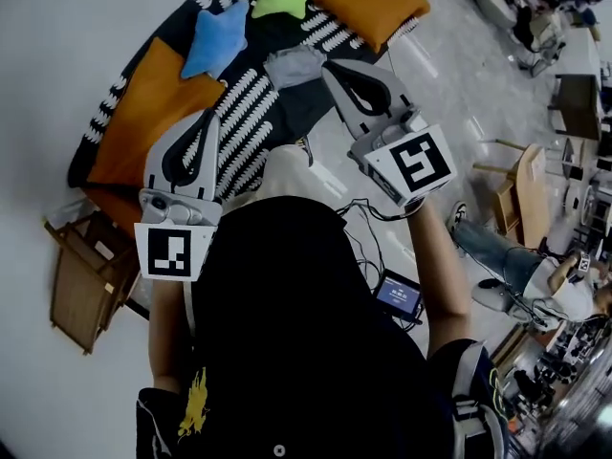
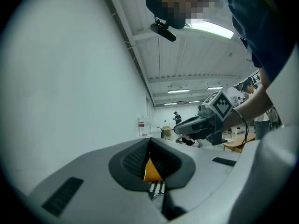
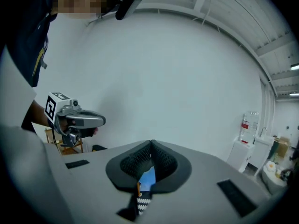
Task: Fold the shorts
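Left gripper (image 1: 210, 118) and right gripper (image 1: 333, 70) closed, empty. Beyond tips: one rumpled grey cloth (image 1: 292, 65), possibly shorts; two orange cushions (image 1: 153, 103); two plush stars (image 1: 218, 36); striped rug (image 1: 249, 113).

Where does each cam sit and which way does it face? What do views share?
Head view: on the person's head, steeply down at the striped rug; shows torso, left gripper, right gripper.
Left gripper view: on that gripper, roughly level along its shut fingers, white wall alongside; shows right gripper, forearm.
Right gripper view: on that gripper, along its shut fingers toward a plain wall; shows left gripper.
Shared: each gripper view catches the other gripper; head view has both.
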Available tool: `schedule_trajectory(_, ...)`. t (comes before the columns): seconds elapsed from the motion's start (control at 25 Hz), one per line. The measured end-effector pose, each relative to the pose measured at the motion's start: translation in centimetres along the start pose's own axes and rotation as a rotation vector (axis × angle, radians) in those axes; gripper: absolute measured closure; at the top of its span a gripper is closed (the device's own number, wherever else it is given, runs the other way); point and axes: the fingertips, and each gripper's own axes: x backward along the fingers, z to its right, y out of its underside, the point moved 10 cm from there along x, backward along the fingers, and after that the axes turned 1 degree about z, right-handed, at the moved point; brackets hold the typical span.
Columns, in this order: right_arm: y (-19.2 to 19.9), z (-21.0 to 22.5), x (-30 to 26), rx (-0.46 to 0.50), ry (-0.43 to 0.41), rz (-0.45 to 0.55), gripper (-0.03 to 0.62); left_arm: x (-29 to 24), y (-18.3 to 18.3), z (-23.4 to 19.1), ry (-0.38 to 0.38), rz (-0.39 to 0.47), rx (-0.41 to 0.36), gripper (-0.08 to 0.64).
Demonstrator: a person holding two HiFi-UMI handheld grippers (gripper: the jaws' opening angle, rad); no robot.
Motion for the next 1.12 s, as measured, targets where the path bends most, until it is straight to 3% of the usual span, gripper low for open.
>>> schedule_trajectory(0.16,-0.3,0.0,0.1,-0.001,0.002,0.007,0.577,-0.1,0.2,-1.0,-0.032,0.019,0.007,0.545)
schedule_trajectory(0.48,0.5,-1.2,1.3,-0.079,0.087,0.015,0.577,2.4,0.5,-3.4,-0.133,0.042,0.041,0.545)
schedule_trajectory(0.64,1.2,-1.3,2.3,-0.101,0.115,-0.015,0.577,3.7,1.8,-4.0,-0.138,-0.021,0.012,0.545)
schedule_trajectory(0.8,1.1,-1.2,2.5,-0.103,0.116,-0.014,0.577,3.4,1.2,-3.9,-0.180,0.030,0.064,0.545)
schedule_trajectory(0.96,1.2,-2.2,2.8,-0.103,0.108,-0.015,0.578,3.5,2.0,-2.8,-0.176,0.040,0.070,0.545)
schedule_trajectory(1.12,1.6,-3.5,3.8,-0.107,0.127,-0.091,0.578,2.8,2.4,-2.1,-0.135,0.023,0.072,0.545)
